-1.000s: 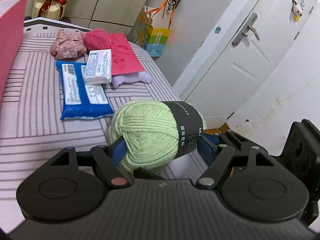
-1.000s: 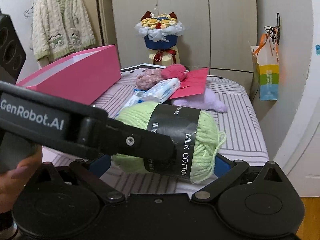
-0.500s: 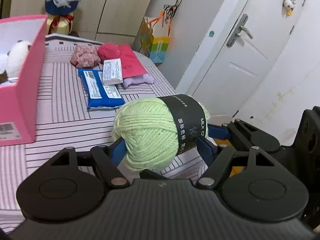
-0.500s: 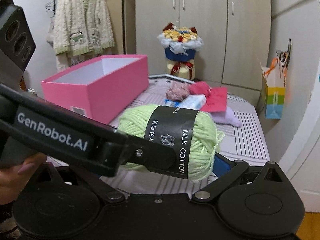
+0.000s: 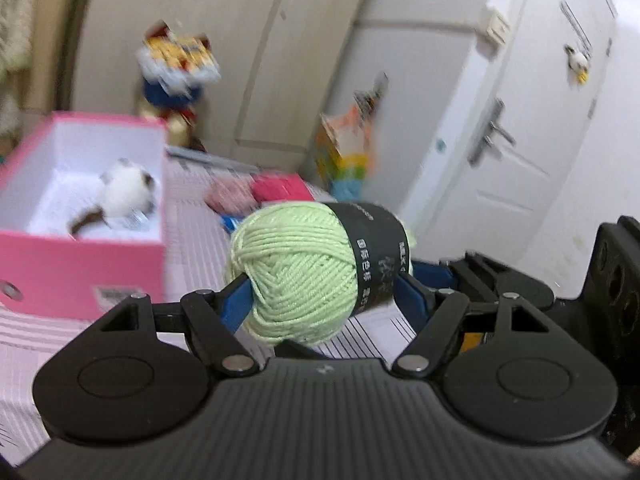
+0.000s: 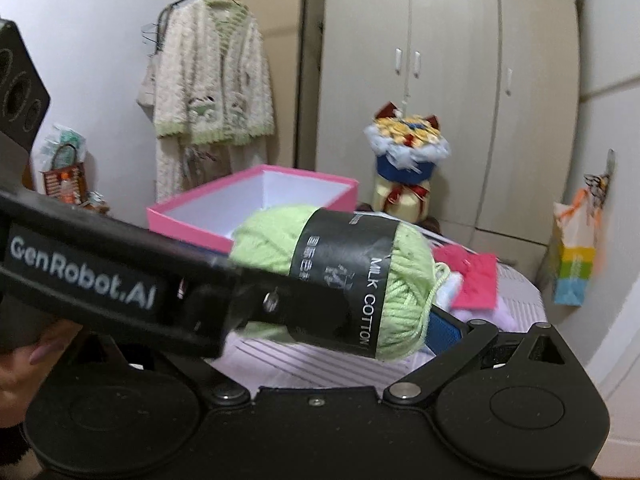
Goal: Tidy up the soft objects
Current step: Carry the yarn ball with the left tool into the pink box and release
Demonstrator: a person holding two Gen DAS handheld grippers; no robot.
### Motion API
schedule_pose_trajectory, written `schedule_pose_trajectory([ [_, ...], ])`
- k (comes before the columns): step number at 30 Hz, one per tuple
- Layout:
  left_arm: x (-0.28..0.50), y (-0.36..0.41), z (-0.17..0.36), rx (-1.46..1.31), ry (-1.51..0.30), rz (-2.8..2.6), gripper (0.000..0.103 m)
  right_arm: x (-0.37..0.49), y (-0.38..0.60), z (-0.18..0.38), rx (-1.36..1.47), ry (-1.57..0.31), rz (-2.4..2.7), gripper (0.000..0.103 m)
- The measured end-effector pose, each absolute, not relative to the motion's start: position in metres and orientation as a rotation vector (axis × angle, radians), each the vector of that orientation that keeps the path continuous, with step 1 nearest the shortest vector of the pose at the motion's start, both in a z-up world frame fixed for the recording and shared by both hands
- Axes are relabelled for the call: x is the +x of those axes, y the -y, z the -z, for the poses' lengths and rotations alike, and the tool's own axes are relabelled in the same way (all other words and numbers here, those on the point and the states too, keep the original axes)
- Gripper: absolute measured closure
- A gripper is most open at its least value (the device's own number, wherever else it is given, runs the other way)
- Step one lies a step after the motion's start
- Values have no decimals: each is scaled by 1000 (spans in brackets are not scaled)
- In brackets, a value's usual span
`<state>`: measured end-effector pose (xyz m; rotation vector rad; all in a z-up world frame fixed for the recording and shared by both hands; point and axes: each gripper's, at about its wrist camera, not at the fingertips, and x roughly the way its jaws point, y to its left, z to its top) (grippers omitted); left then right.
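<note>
Green yarn ball (image 5: 296, 276) now higher, nearer pink box (image 5: 80, 276), left gripper (image 5: 320, 292) fingers (image 5: 236, 300) clamped on it.

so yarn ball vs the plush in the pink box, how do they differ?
The yarn ball is pale green with a black label band; the plush is white with brown patches. The yarn ball is held up between the jaws of the left gripper; the plush lies inside the pink box. Both are soft.
</note>
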<state>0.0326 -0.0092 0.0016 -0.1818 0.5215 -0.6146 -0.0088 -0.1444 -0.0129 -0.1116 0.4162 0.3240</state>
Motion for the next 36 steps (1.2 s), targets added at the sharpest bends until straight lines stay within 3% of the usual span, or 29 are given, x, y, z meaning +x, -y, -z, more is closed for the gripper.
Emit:
schedule_pose_trajectory([
  [18, 81, -67, -41, -164, -419, 428, 30, 65, 90, -18, -58, -303, -578, 0],
  [24, 142, -88, -21, -219, -546, 425, 30, 115, 79, -5, -24, -303, -615, 0],
  [36, 223, -106, 30, -295, -765, 429, 30, 185, 46, 24, -71, -537, -555, 0],
])
